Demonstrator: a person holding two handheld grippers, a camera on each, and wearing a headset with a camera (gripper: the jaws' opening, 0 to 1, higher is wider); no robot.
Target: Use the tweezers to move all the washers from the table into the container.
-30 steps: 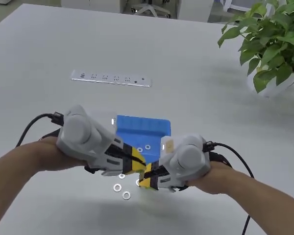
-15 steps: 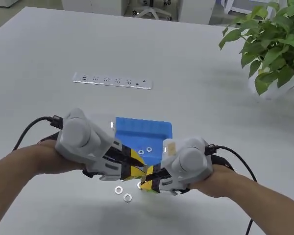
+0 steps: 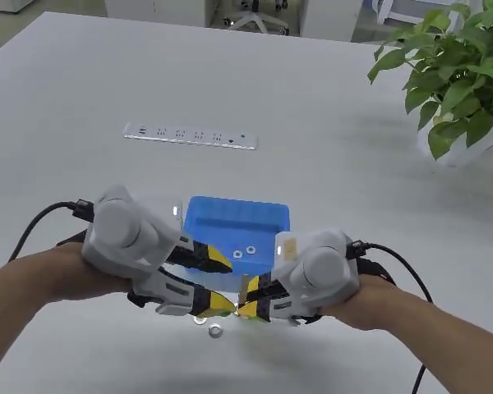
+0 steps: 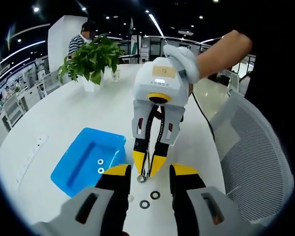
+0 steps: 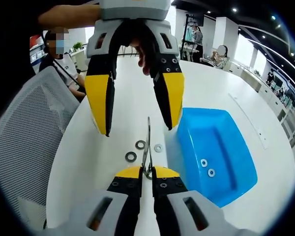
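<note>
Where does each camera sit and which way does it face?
Head view: head-worn, looking down on left hand-held gripper, right hand-held gripper and forearms.
Left gripper view: rides the left one, facing the right one; own jaws open at bottom.
Right gripper view: faces the left one; own jaws shut on tweezers.
All share the blue container.

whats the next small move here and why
Probably steer the thin metal tweezers, clamped in the right gripper, onto the nearest loose steel washer and pinch it. It lies on the white table right beside the tweezers with two more, while just two washers sit in the blue plastic container.
</note>
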